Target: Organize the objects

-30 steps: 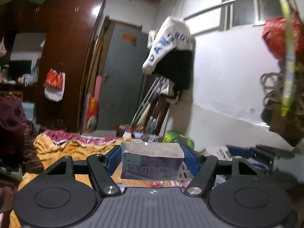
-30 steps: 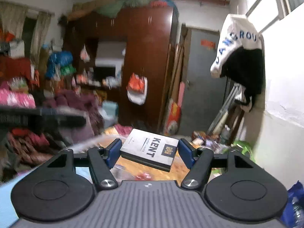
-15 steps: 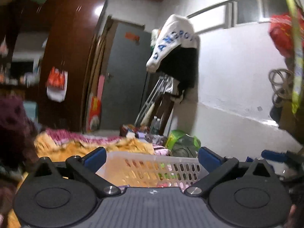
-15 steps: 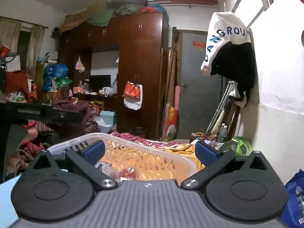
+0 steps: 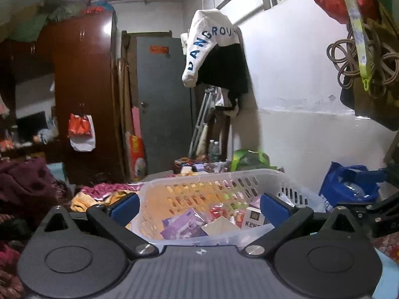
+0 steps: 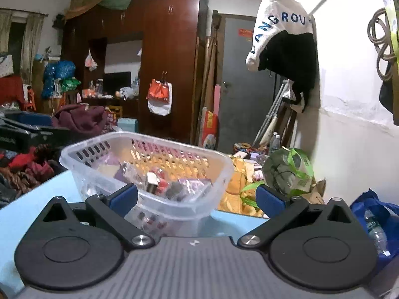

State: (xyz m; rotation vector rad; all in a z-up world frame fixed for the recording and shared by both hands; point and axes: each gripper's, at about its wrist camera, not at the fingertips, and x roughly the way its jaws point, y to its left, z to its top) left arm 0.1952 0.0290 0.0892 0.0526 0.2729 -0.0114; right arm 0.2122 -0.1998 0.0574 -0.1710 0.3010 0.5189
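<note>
A clear perforated plastic basket [image 5: 214, 178] [image 6: 149, 144] stands on a light blue table [image 6: 22, 199]. It holds several small items, among them a white KENT box [image 5: 253, 220] and a purple packet [image 5: 184, 226]. My left gripper [image 5: 198, 205] is open and empty, just in front of the basket's near rim. My right gripper [image 6: 197, 196] is open and empty, a little back from the basket, low over the table.
A blue bag with a bottle [image 6: 374, 224] lies at the right, a green bag [image 6: 289, 169] beyond the table edge. Yellow bedding [image 6: 239, 174] and clothes [image 6: 79, 117] lie behind. The other gripper's black frame [image 5: 374, 211] shows at the right of the left wrist view.
Both grippers opened: the left let go of the purple-and-white box, the right let go of the KENT box, into the basket. Both then drew back and lower.
</note>
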